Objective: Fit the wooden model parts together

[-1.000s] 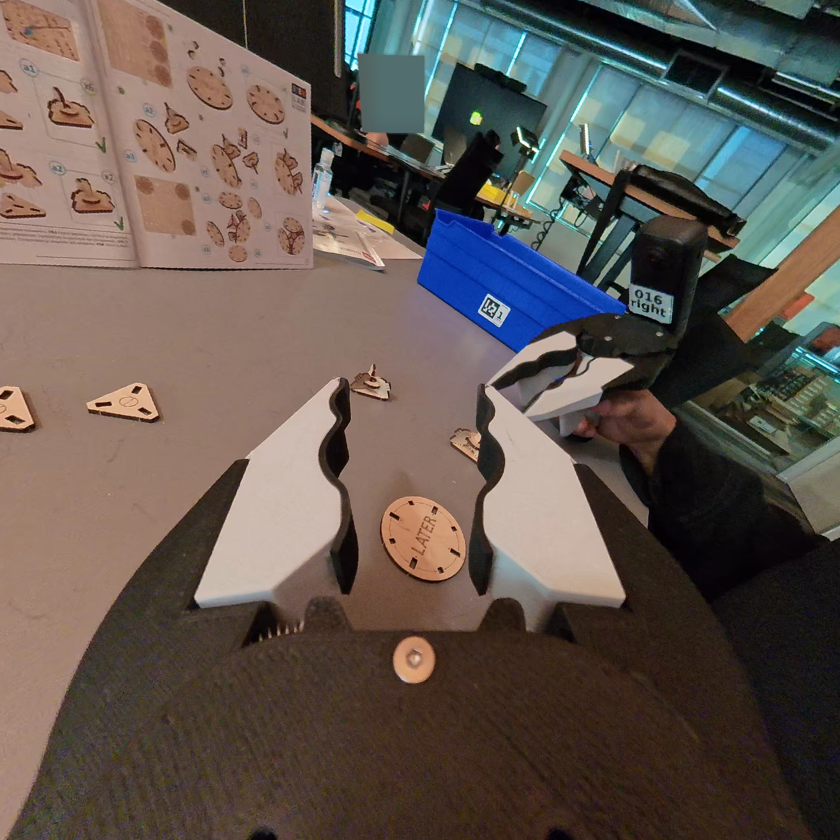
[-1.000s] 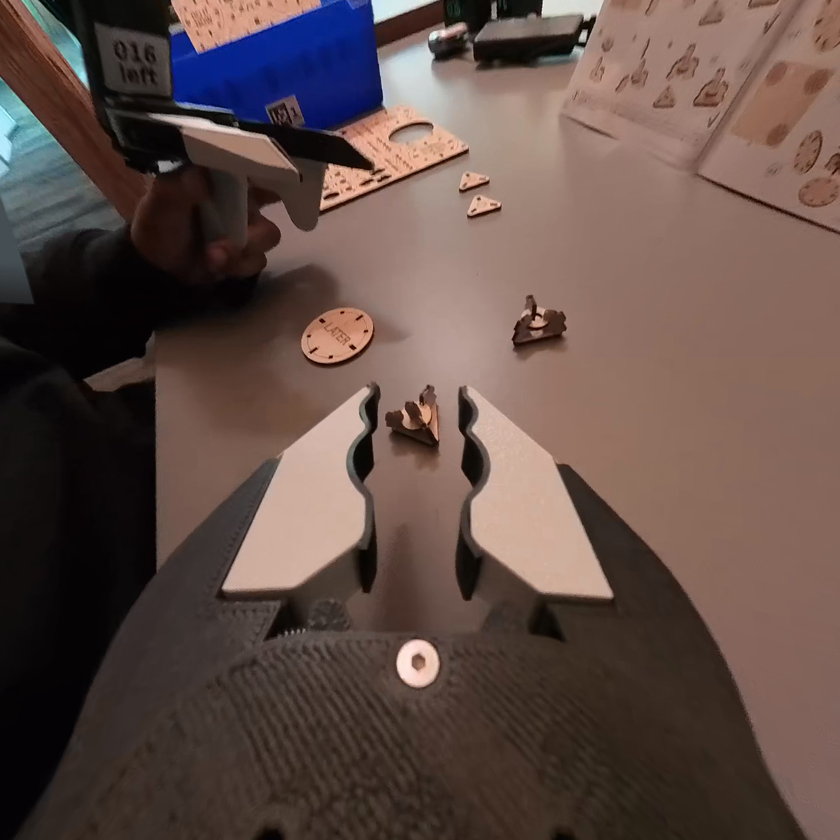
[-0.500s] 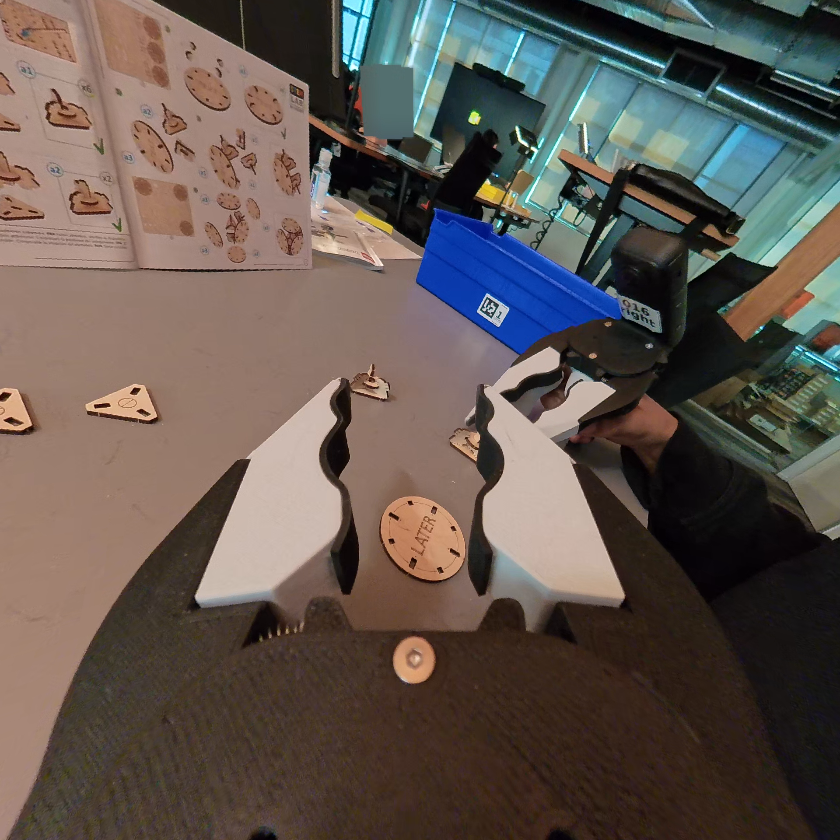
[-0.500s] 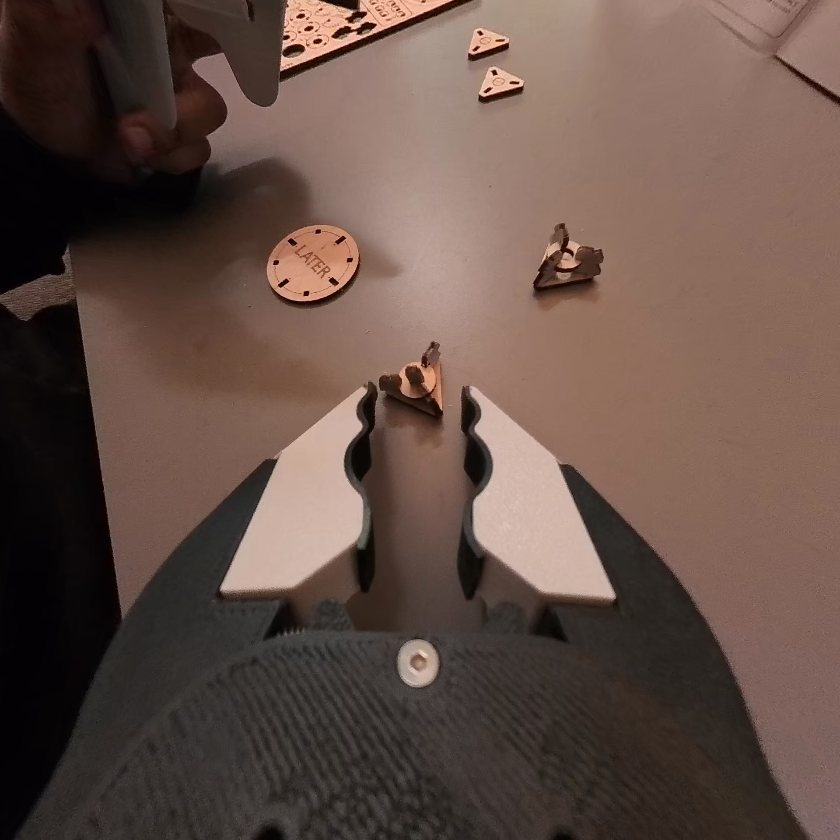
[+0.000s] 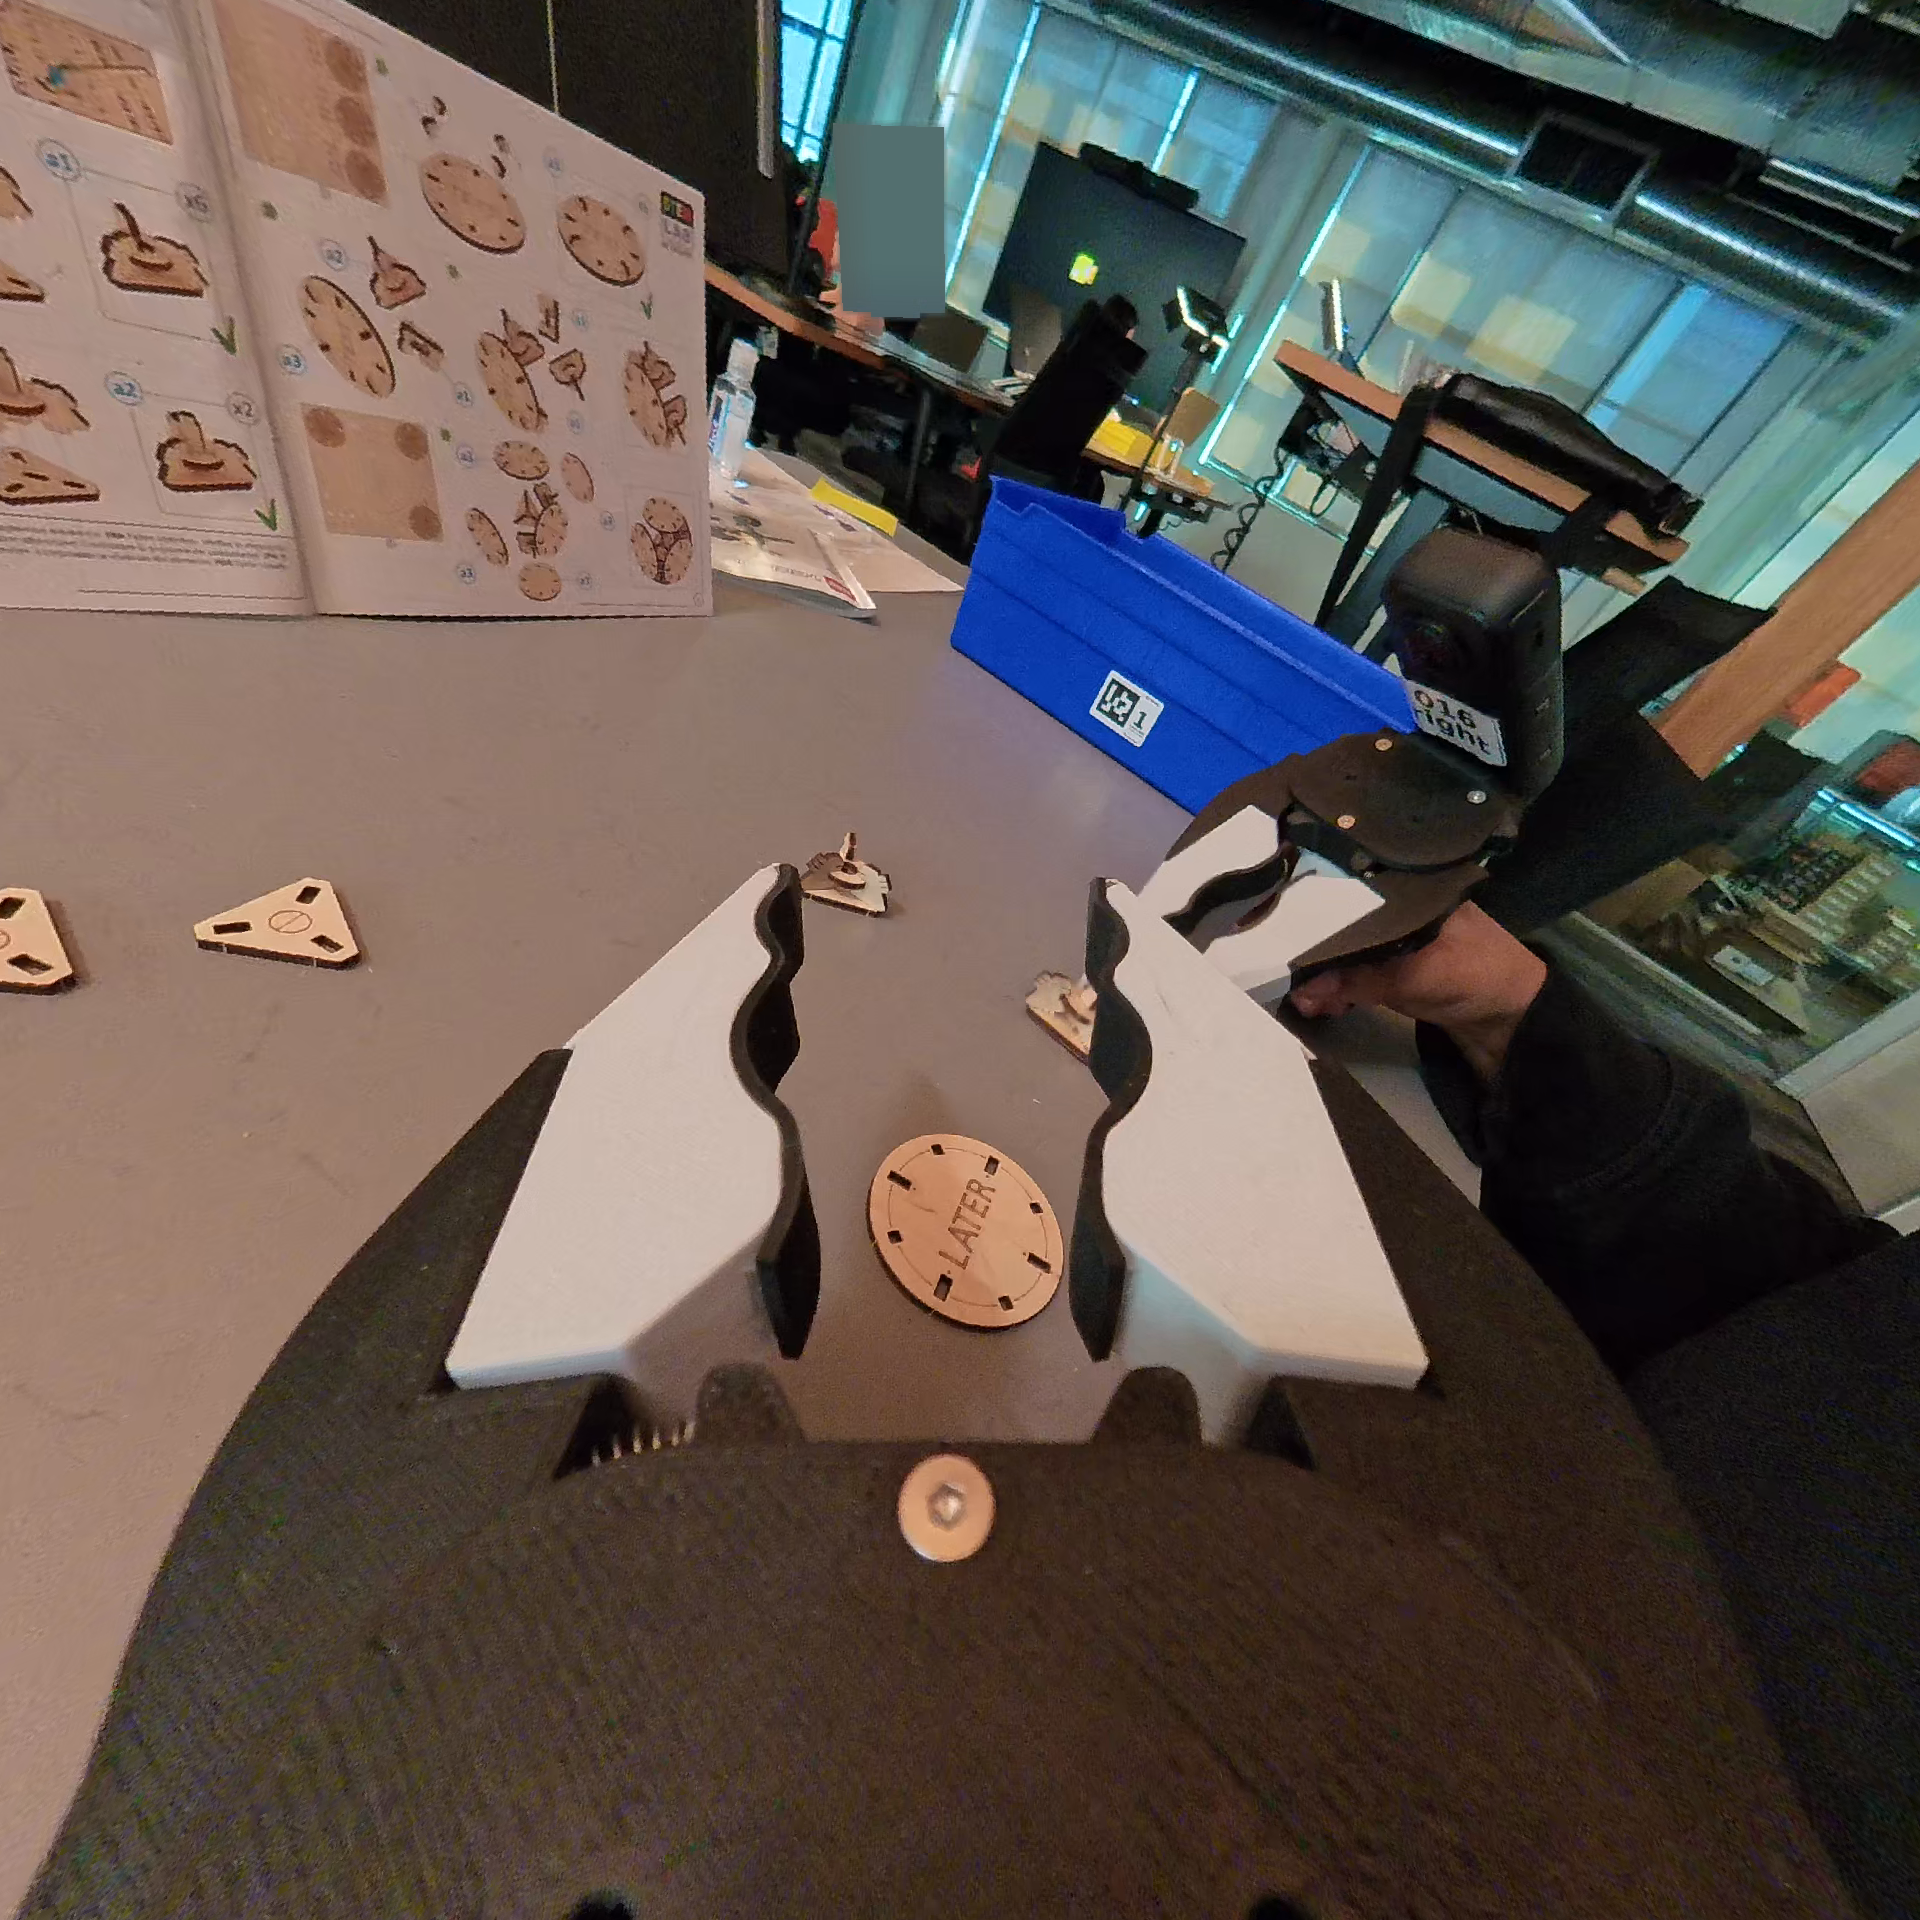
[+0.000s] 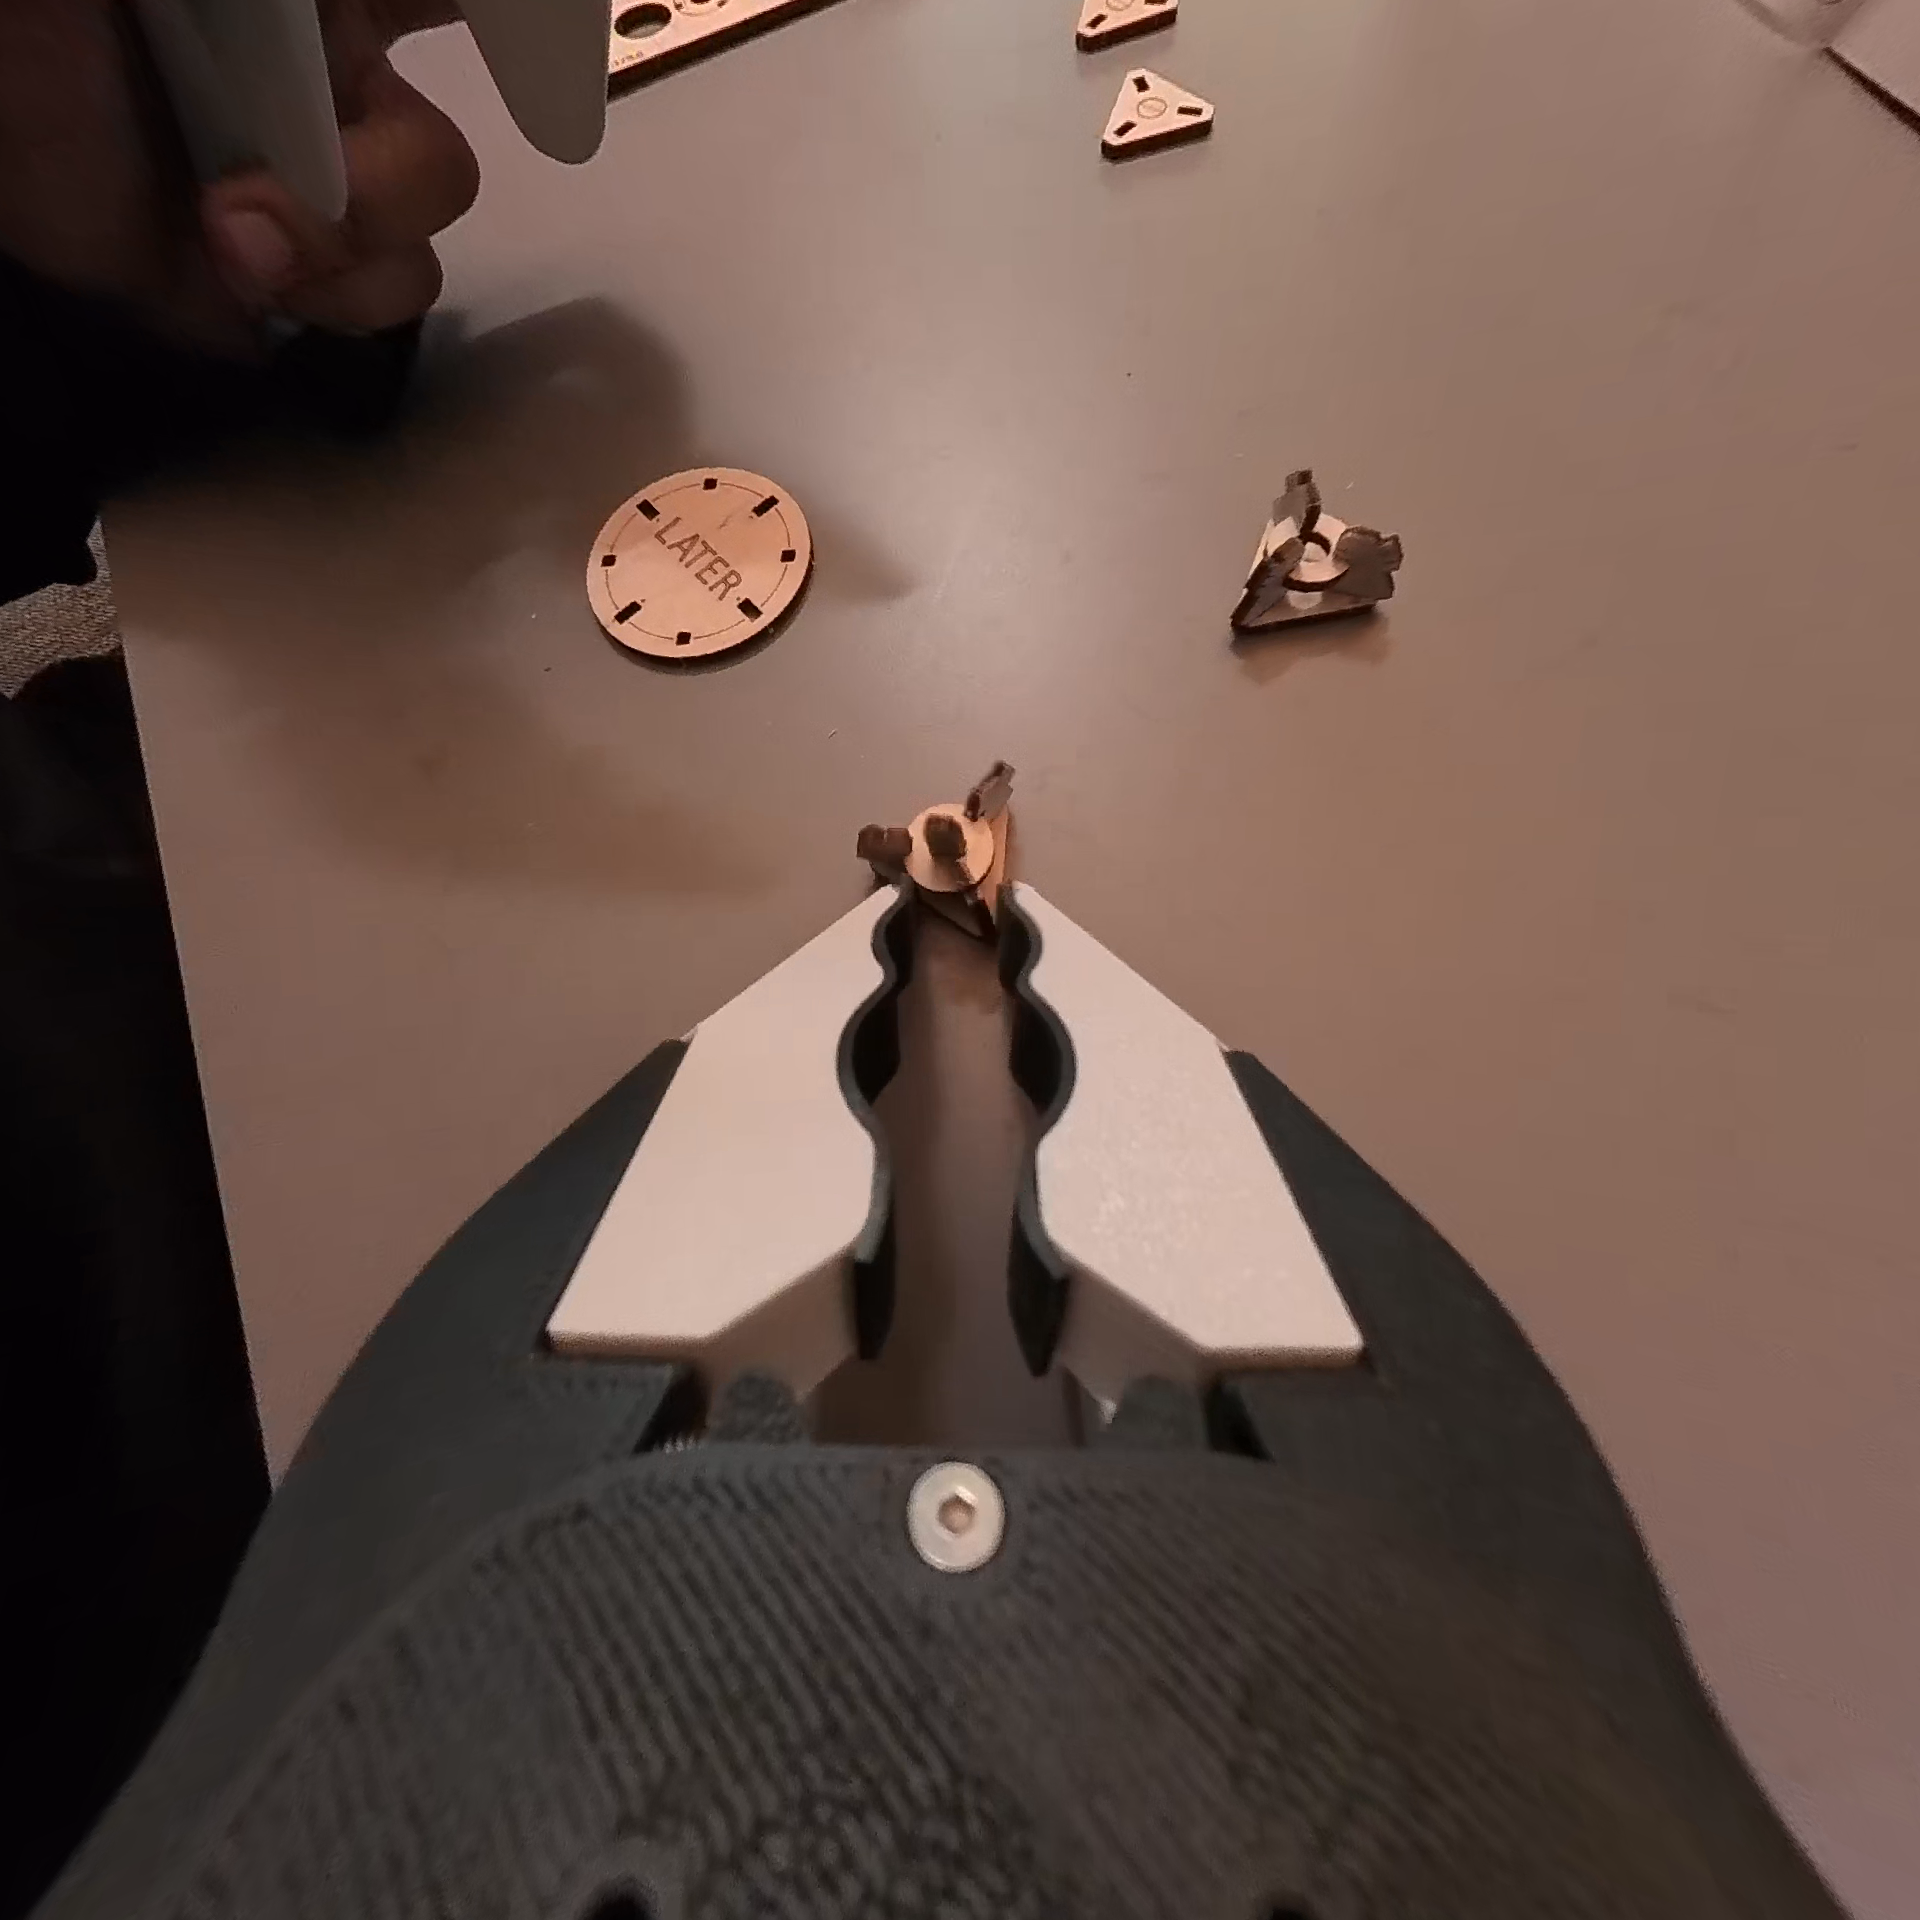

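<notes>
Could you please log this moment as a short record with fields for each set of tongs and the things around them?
Surface: grey table
Left tongs: open, hovering over a round wooden disc, holding nothing
Right tongs: closed onto the near corner of a small triangular wooden assembly on the table
Second assembly, lying free to the right
Flat triangles: two;, farther off
Background: open instruction booklet, blue bin

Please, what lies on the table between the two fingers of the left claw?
A round wooden disc lies flat on the grey table between the left claw's open fingers, touching neither; the left wrist view shows it.
</notes>
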Tool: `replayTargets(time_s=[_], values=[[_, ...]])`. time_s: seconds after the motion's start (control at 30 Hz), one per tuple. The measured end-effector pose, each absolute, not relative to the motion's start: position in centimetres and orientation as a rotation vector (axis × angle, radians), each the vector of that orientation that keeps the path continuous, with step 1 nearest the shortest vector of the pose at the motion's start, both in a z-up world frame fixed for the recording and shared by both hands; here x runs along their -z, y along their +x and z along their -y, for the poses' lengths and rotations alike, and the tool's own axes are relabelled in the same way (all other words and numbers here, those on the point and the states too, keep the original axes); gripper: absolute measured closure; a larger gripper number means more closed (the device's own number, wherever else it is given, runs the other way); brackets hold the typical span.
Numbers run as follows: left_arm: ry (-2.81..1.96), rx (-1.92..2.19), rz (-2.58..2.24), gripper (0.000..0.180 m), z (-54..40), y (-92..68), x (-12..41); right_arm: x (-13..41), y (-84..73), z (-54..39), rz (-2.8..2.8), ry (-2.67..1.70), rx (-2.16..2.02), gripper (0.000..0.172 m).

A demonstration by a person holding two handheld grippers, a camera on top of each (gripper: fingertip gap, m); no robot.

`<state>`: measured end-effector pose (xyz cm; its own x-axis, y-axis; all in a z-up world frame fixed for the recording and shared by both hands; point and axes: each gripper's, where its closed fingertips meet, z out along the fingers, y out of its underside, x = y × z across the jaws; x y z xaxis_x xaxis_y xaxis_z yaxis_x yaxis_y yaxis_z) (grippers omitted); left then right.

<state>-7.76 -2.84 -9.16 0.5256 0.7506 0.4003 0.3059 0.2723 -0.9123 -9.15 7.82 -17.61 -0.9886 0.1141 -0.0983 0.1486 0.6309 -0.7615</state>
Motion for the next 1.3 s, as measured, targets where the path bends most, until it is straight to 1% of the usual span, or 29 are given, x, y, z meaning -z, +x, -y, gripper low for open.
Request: replayTargets(time_s=[0.07, 0.13, 1.3], values=[[-1.313, -0.385, 1.035, 0.126, 2.8, -7.8, 9.2, 17.3, -9.1, -7.8, -2.781, 0.226, 1.334, 0.169], [-1.312, -0.384, 1.035, 0.126, 2.8, -7.8, 9.2, 17.0, -9.2, -7.8, -2.757, 0.238, 1.362, 0.17], [-1.305, -0.364, 1.042, 0.127, 2.9, -7.8, 9.3, 16.6, -9.4, -7.9, -2.718, 0.269, 1.385, 0.171]])
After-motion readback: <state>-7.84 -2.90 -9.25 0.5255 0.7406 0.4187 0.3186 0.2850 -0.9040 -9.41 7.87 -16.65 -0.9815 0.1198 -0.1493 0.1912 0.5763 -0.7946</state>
